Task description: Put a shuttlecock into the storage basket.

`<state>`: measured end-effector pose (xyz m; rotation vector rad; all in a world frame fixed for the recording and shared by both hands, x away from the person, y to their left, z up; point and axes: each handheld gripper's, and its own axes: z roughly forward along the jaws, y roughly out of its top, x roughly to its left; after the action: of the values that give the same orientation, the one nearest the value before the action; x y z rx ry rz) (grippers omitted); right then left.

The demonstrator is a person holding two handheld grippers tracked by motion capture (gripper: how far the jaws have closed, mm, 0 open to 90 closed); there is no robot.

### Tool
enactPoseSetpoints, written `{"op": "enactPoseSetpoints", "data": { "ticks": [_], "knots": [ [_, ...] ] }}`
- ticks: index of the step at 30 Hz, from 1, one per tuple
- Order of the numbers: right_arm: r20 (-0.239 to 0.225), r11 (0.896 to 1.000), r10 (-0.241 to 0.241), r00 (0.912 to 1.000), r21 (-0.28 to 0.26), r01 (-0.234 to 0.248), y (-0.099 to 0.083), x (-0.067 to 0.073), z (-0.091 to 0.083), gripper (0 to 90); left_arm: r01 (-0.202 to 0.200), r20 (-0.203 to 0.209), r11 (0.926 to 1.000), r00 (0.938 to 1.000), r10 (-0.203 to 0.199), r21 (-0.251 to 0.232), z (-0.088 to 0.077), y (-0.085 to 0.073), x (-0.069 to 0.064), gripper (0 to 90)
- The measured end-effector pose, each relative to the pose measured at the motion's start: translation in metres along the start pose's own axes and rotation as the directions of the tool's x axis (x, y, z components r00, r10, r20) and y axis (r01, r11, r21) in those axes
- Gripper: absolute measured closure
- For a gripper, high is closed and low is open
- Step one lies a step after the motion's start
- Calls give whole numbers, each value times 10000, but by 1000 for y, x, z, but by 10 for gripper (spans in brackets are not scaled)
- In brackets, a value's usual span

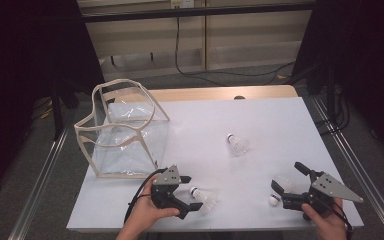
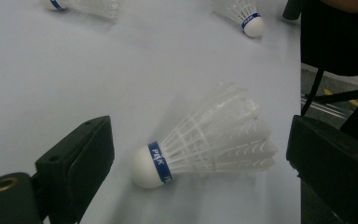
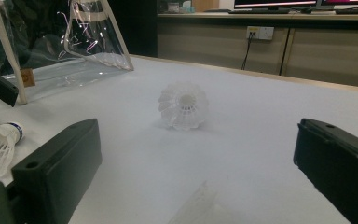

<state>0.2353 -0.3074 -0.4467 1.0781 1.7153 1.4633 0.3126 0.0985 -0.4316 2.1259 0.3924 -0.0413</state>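
Between the left gripper's (image 1: 189, 192) spread jaws lies a shuttlecock (image 2: 205, 140): featherlight, crushable skirt, so pinch the cork.

Even overhead light, dark surroundings, slight blur

Shuttlecock (image 3: 183, 106) (on its side) between spread jaws

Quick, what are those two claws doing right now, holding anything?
Left claw: open, holding nothing; a shuttlecock lies between its jaws.
Right claw: open, holding nothing; another shuttlecock lies between its jaws.
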Motion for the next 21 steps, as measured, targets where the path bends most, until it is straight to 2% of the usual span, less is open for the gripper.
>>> {"op": "enactPoseSetpoints", "data": {
  "ticks": [6, 21],
  "knots": [
    [31, 10000, -11, 10000, 11, 11, 0, 0, -1, 5, -103, 191, 9997, 9998, 99, 200, 4, 2, 1, 91],
    [18, 10000, 43, 10000, -13, -43, 0, -1, -1, 5, -153, 378, 9991, 9992, 138, 392, 5, 1, 4, 118]
  ]
}}
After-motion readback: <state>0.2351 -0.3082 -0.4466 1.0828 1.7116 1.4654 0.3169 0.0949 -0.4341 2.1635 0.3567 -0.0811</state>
